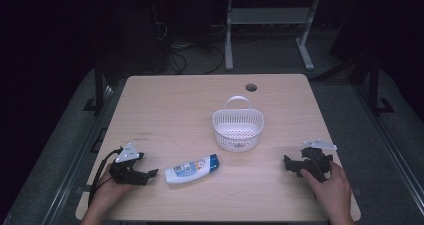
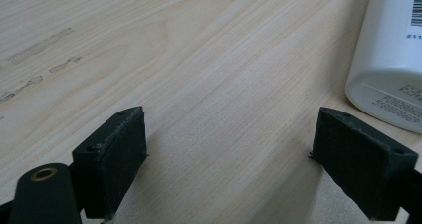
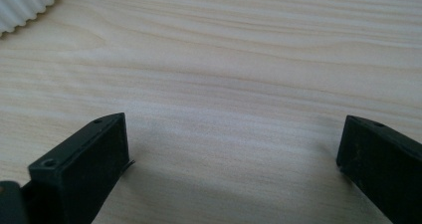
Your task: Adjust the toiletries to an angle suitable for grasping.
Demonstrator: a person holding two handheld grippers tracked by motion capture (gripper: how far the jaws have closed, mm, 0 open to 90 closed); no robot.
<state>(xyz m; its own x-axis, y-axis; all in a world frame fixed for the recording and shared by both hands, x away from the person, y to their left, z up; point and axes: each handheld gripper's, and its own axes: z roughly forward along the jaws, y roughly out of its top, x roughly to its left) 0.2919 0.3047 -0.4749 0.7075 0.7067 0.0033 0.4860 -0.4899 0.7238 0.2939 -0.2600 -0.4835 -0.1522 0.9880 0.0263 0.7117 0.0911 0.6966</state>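
A white bottle with a blue cap lies on its side near the table's front edge. Its white base shows at the right of the left gripper view. My left gripper rests low on the table just left of the bottle, jaws open and bare wood between them. A white plastic basket with a loop handle stands upright at the table's middle. My right gripper sits at the front right, pointing left, open over bare wood. The basket's ribbed wall shows at the top left of the right gripper view.
The light wooden table has a round cable hole near its far edge. Faint grey smudges mark the wood to the left of my left gripper. A white desk frame stands on the dark floor behind the table.
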